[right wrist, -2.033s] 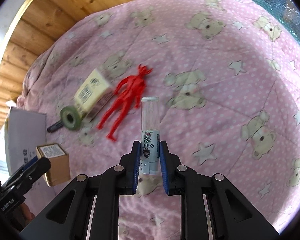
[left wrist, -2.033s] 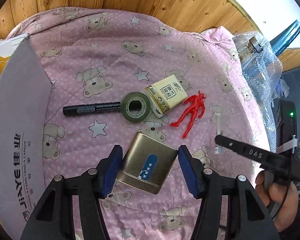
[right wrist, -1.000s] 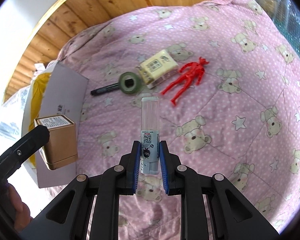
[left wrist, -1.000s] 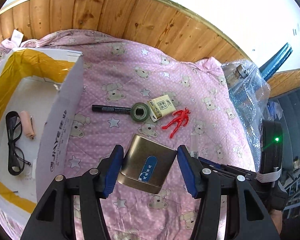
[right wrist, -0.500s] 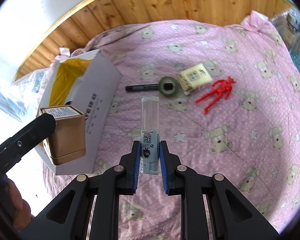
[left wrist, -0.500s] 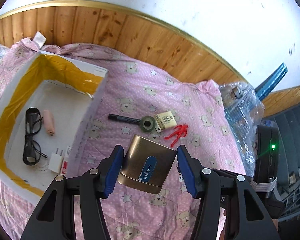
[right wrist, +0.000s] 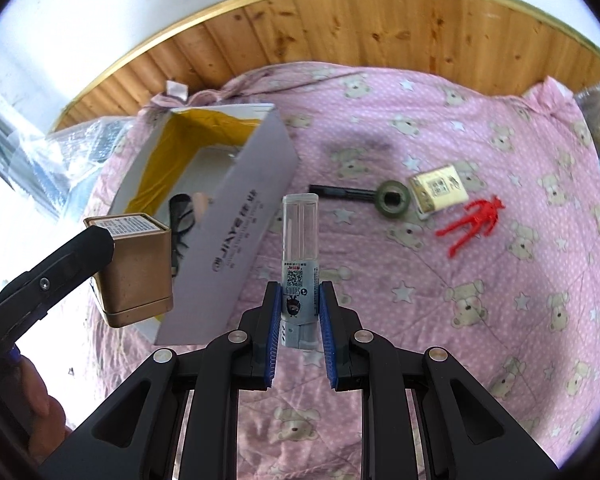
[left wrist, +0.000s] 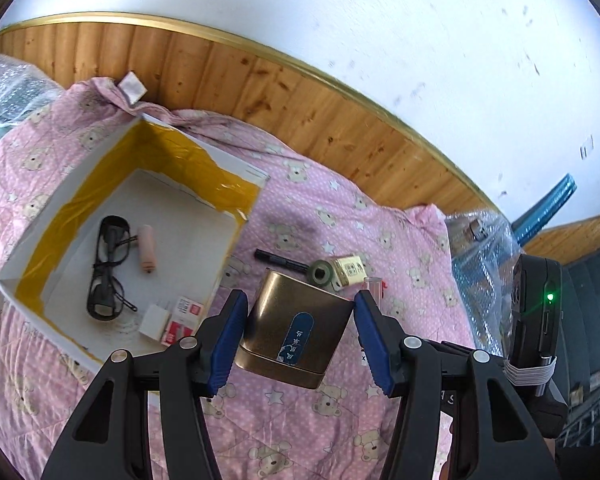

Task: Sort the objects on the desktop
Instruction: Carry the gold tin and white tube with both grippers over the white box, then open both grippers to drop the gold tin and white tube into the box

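Cardboard, white outside and lined with yellow tape, forms the open sorting box [left wrist: 236, 168] at left on a pink bear-print quilt [left wrist: 308, 420]; black-framed spectacles [left wrist: 106, 268], a pink cylinder [left wrist: 147, 249] and small white packets [left wrist: 172, 319] already lie in it, and its side reads "JINYE". Beside it the left gripper [left wrist: 298, 330] carries a brass-coloured square tin [left wrist: 296, 330] with a blue oval label, jaws clamped on its sides, lifted clear of the quilt, apparently bound for the box. Rightward, the right gripper [right wrist: 300, 320] has its jaws closed on a clear-capped grey tube [right wrist: 300, 256] bearing a QR code. A black marker [right wrist: 340, 191], green tape roll [right wrist: 394, 199], cream packet [right wrist: 438, 190] and red plastic figure [right wrist: 474, 220] await sorting.
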`<state>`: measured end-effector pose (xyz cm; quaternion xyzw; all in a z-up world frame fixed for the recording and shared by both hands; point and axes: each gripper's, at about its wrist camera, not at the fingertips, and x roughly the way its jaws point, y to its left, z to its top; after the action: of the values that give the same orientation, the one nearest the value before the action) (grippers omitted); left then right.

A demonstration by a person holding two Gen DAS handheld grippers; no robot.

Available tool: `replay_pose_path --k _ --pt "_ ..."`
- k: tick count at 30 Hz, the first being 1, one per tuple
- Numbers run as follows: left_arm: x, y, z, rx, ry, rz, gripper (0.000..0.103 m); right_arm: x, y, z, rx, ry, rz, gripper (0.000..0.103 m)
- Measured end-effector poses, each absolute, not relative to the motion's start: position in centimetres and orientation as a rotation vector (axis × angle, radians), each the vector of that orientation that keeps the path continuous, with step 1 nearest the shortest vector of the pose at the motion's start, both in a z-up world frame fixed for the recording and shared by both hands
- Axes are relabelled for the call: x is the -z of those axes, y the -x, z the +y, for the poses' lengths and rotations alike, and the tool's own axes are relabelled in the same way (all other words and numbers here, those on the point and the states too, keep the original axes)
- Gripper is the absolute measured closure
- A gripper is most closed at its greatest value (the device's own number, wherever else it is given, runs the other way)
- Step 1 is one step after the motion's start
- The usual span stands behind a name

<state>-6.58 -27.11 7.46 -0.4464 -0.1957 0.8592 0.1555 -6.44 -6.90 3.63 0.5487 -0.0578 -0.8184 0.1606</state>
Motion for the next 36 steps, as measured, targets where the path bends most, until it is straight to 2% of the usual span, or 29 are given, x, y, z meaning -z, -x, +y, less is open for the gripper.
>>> replay_pose_path --k 14,36 --pt "-8.6 5.3 -33.8 -2.571 1.22 -0.706 0.047 -6.4 6.3 -12.9 2.28 -1.464 -0.04 0.083" --pt "-5.4 7.3 -39.2 -2.661 1.304 -0.836 0.047 -6.8 10.5 -21.2 2.18 -1.382 0.103 0.083"
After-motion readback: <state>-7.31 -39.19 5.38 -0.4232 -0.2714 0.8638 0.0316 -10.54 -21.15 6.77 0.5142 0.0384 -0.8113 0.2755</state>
